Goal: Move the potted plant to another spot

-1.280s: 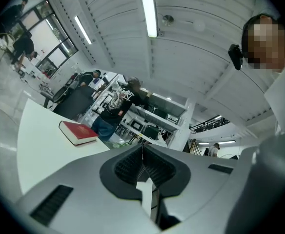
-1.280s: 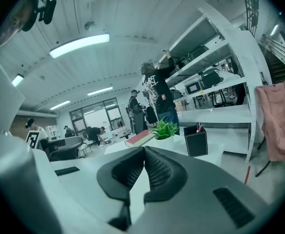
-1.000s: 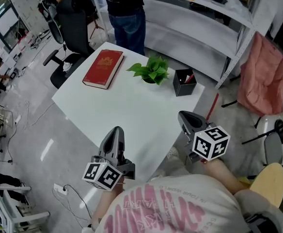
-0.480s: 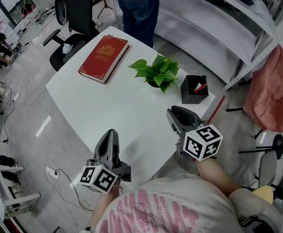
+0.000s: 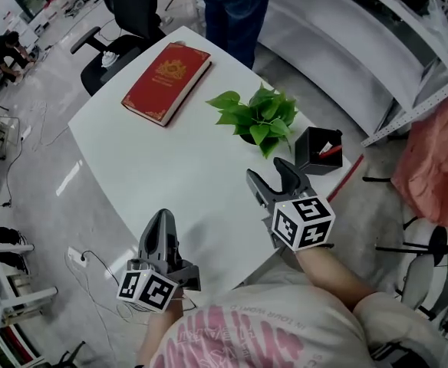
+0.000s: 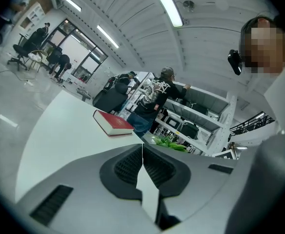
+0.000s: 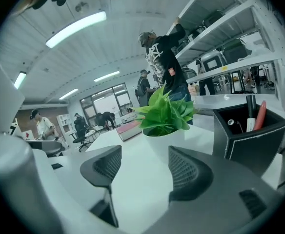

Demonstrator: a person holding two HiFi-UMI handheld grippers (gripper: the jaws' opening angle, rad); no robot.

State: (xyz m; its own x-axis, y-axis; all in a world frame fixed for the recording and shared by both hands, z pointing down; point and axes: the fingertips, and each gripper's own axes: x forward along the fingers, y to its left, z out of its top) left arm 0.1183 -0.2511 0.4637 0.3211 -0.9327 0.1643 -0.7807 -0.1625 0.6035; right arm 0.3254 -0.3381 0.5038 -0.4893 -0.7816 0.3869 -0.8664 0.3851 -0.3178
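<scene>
right gripper [image 5: 271,176] lined up on the potted plant [image 5: 258,117], no contact.
my right jaws have just been opening and now stand spread with nothing between them. the plant's white pot is straight ahead of them, apart. plant stands upright on the white table [image 5: 155,159], between the red book [image 5: 166,83] and the black pen holder [image 5: 316,150], just beside the holder. left gripper [image 5: 161,225] is pressed together and empty, at the table's near edge.
</scene>
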